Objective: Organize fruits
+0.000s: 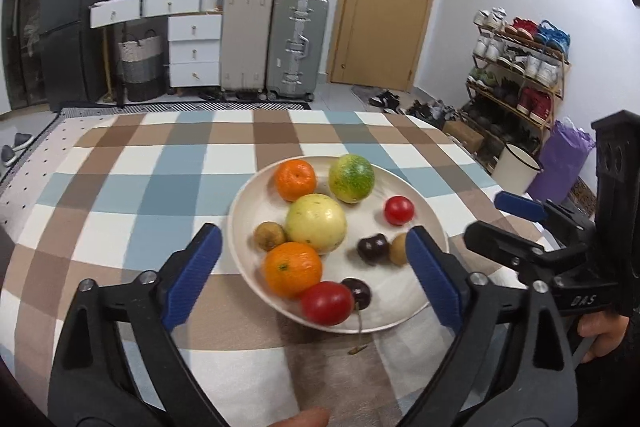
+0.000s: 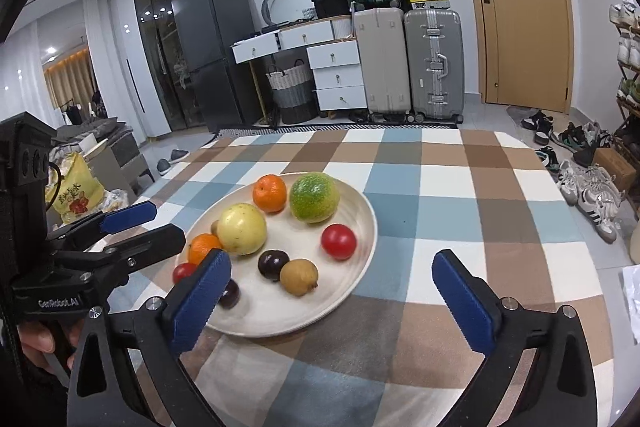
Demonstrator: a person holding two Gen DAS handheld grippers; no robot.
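Jaws on both tools stand spread wide with nothing between the blue pads. Left gripper (image 1: 314, 277) tilts downward over the near edge of the round cream plate (image 1: 424, 223), which sits on the checked-cloth bench (image 1: 120, 187) holding two oranges, a yellow-green round fruit, a green mottled fruit, two red tomatoes, dark cherries and small brown fruits. Right gripper (image 2: 332, 299) angles down likewise just right of the plate (image 2: 360, 203), held by a hand (image 1: 604, 337) at the handle.
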